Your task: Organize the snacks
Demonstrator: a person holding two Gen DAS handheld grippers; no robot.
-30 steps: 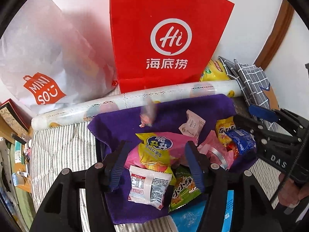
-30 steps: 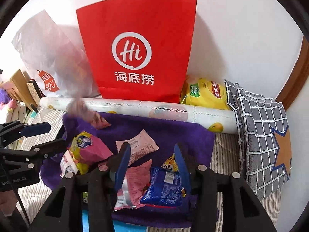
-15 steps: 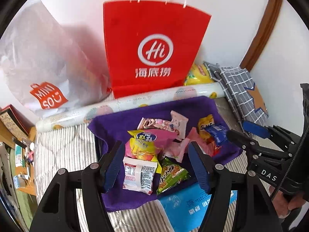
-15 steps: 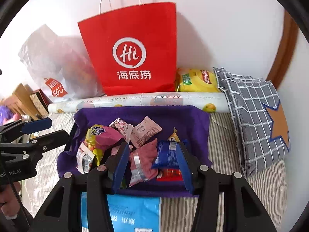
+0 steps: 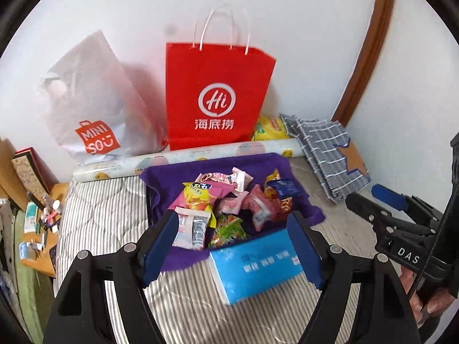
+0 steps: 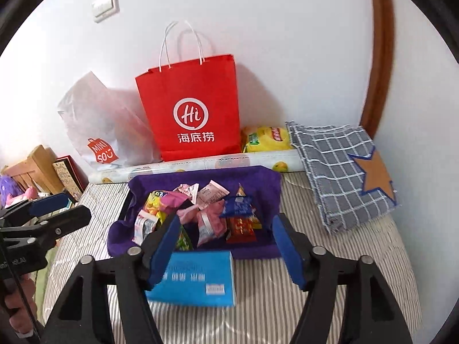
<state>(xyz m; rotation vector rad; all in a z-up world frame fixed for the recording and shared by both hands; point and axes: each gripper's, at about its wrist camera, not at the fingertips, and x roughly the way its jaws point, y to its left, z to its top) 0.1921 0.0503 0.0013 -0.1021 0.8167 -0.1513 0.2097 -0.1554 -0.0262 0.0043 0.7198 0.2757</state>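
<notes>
Now both tools, left & right, gape wide w/ nothing held, above snack pile on purple cloth.

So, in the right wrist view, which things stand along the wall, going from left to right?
White Miniso bag → red paper bag → yellow chip bag → grey checked cushion.

We are viewing the left gripper with its jaws standing wide apart and gripping nothing. Between its blue pads a heap of snack packets is lying on a purple cloth, with a blue box just in front. The right gripper is showing at the right edge.
</notes>
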